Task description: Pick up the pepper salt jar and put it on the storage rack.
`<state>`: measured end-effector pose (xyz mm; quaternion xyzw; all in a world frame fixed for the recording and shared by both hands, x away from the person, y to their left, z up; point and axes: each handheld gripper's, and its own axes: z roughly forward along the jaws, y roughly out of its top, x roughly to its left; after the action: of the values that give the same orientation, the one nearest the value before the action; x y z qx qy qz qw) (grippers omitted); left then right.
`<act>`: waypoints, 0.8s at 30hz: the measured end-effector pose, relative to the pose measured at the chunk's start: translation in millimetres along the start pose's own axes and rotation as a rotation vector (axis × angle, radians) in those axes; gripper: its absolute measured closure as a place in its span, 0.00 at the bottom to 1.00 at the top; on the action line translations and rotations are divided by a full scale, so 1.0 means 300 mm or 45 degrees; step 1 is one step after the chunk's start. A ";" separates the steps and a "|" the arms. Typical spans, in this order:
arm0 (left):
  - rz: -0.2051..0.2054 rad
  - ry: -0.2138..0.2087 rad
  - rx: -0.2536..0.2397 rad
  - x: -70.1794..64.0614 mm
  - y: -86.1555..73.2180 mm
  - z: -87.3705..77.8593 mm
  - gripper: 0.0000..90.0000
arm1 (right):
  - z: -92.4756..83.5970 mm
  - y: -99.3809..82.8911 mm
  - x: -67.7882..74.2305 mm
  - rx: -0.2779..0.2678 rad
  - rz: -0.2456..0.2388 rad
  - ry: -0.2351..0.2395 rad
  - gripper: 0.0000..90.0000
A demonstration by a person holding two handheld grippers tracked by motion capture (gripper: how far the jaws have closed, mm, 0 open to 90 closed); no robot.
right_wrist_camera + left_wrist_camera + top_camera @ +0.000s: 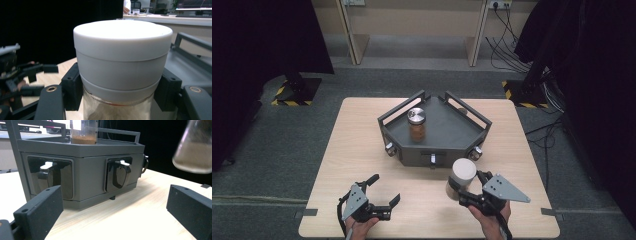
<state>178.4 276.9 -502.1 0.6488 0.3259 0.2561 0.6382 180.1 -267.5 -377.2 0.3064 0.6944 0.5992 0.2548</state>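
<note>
- Left gripper [382, 192] rests at seven o'clock on the counter [347, 150], jaws wide with nothing between them; bare wood lies ahead up to the grey tray [447, 132].
- The tray stands at twelve o'clock, near the far edge; a silver-lidded jar [416, 124] stands upright on it.
- Right gripper [464, 192], at five o'clock, has its jaws clamped on the white-lidded jar [460, 177], apparently clear of the counter, just before the tray's front wall, long axis tipped slightly, lid up.
</note>
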 end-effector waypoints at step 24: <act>-0.018 -0.019 0.002 0.001 -0.004 0.003 0.00 | 0.275 0.252 -0.083 -0.011 -0.023 -0.165 0.40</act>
<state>179.2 276.4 -503.2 0.6489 0.3258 0.2464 0.6419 265.8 -222.9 -315.4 0.3372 0.6765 0.5789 0.3057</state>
